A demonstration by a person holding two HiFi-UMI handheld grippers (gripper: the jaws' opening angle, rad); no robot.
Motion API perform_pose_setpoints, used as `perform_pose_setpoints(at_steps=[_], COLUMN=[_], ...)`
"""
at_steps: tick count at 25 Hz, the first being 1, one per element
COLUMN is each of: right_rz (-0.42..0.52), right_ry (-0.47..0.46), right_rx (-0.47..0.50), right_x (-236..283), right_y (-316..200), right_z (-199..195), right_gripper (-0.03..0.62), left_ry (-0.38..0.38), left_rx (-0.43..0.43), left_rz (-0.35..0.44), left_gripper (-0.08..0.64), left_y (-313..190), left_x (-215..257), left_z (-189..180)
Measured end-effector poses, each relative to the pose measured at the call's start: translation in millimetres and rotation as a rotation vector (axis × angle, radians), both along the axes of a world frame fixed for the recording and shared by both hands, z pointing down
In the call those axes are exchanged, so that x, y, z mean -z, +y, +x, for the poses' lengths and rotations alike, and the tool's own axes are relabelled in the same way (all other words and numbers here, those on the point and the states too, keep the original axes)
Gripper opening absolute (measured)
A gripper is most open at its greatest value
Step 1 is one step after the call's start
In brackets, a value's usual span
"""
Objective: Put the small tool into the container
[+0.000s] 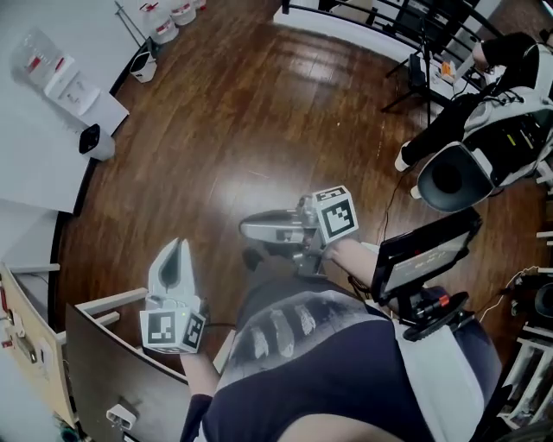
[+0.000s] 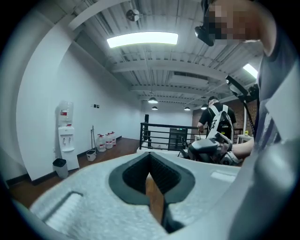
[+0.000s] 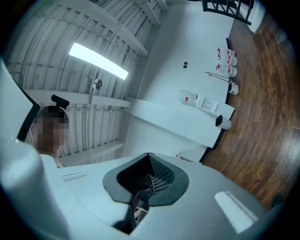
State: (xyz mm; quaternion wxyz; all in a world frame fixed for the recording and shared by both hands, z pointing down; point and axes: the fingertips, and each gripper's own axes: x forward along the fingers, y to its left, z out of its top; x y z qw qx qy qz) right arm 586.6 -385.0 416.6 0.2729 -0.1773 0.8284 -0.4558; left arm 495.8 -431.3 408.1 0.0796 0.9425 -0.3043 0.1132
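No small tool and no container shows in any view. In the head view my left gripper [image 1: 177, 248] is held up in front of the person's body at the lower left, its tips pointing away over the wooden floor [image 1: 251, 129]. My right gripper [image 1: 249, 230] is at the middle and points left. In the left gripper view the jaws of the left gripper [image 2: 151, 161] meet with only a thin slit between them and nothing held. The right gripper [image 3: 149, 160] likewise has its jaws together and empty in its own view.
A white water dispenser [image 1: 67, 82] and a black bin [image 1: 90, 138] stand by the left wall, water jugs [image 1: 173, 13] further back. A railing [image 2: 164, 133] and another person [image 1: 484, 95] with equipment are at the far right. A dark table edge [image 1: 112, 363] lies at the lower left.
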Motion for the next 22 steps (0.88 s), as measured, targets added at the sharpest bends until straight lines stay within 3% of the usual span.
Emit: perform_pose_setpoints(at_steps=[5,14,18,22], right_rz=[0.030,0.020,0.003,-0.005], right_ry=[0.082,0.178,0.157,0.141], right_rx=[0.017,0.112,0.158,0.217], right_x=[18,22,19,13], right_y=[-55,-139,-168,-202], right_z=[-34,-76,-85,-89], right_gripper=[0.002,0.002,0.002,0.002], left_ry=[0.089,0.065,0.047,0.063], left_rx=[0.030,0.085,0.149,0.132], left_rz=[0.014,0.025,0.009,-0.081], left_gripper=[-0.002,-0.003,-0.002,-0.002], left_y=[-62,-140,-158,-176], left_x=[16,15,10,-1], left_z=[-30,-75,-88,-84])
